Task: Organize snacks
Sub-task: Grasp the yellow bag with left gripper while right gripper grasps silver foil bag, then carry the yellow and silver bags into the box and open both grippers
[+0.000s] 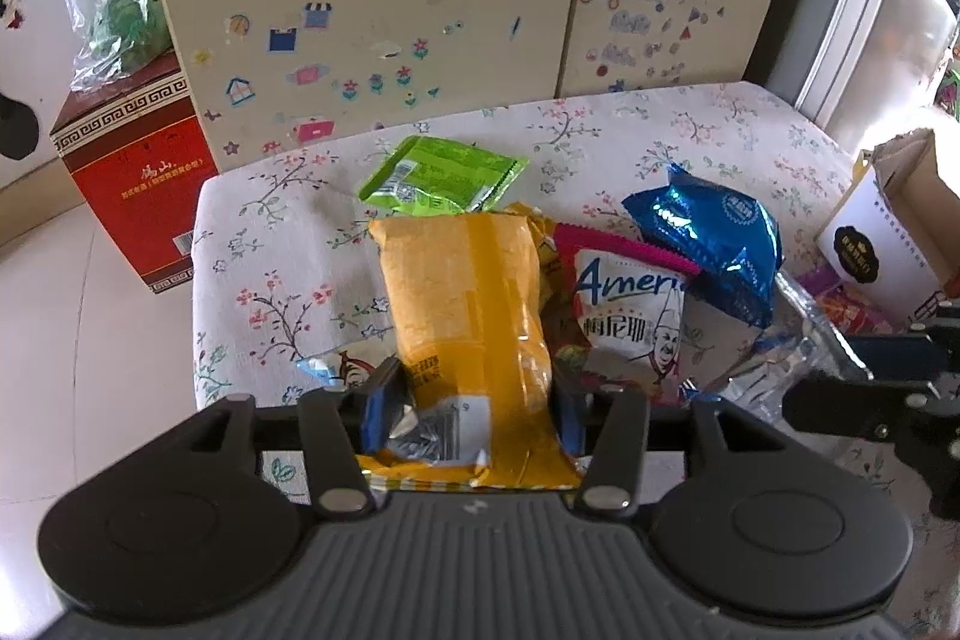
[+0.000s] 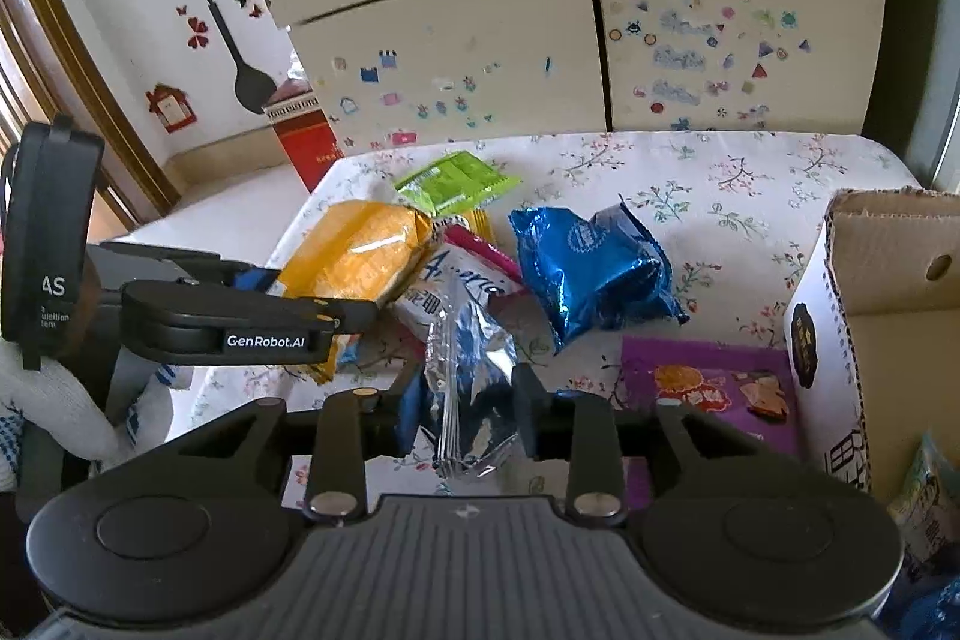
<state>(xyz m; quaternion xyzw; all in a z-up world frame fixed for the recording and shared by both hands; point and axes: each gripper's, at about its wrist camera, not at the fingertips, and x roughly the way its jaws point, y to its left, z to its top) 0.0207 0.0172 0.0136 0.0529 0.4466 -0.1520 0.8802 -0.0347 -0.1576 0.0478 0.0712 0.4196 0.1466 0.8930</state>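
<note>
A table under a white cloth printed with flowering sprigs carries a loose heap of snacks; a green packet lies farthest back, a blue foil bag mid-table, a purple packet nearest the open cardboard box (at the table's right edge); a white and pink bag sits among them.

"genrobot.ai" on left gripper; "ameri" on white snack packet.
</note>
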